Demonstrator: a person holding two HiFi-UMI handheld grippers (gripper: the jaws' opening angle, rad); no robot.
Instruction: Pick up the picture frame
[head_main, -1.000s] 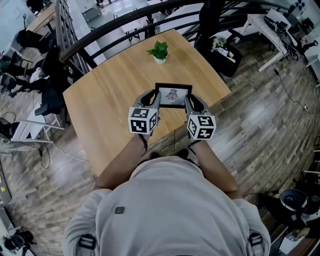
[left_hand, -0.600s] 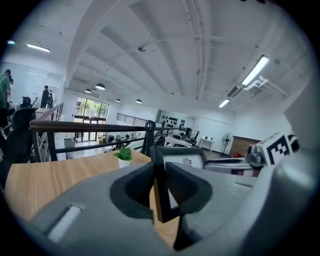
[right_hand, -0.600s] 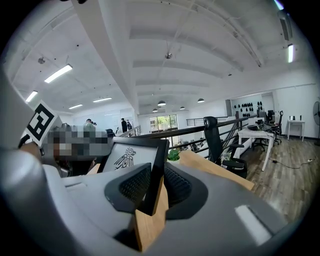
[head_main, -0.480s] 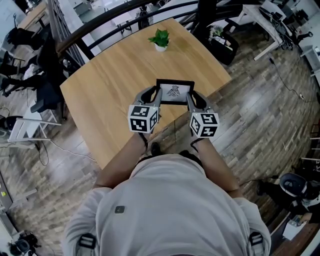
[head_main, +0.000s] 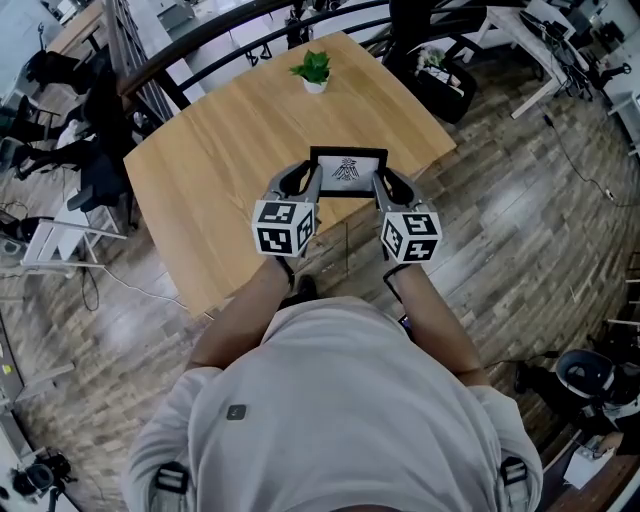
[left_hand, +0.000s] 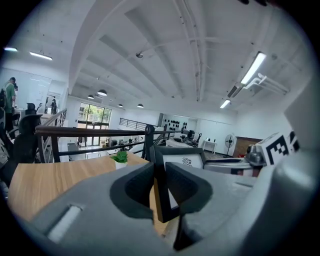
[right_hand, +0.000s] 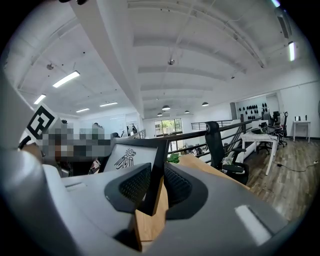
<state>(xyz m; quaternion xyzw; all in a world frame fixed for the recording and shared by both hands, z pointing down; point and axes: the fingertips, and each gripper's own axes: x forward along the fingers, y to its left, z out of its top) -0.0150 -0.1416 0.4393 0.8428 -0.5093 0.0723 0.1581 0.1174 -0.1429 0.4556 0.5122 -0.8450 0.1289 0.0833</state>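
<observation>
Picture frame (head_main: 347, 172), one, clamped by two hand-held grippers (head_main: 306, 178) (head_main: 386, 180); one plant (head_main: 313, 68).

Hidden inside the jaws of the left gripper (head_main: 308, 182) and the right gripper (head_main: 382, 182): both side rails of the picture frame (head_main: 347, 172). Between the two pairs of jaws, cannot make out the printed emblem from the head view, too small. Beyond the right jaws, mostly covered by the frame: a potted plant (right_hand: 174, 158). Under the marker cubes, no sight of either hand.
</observation>
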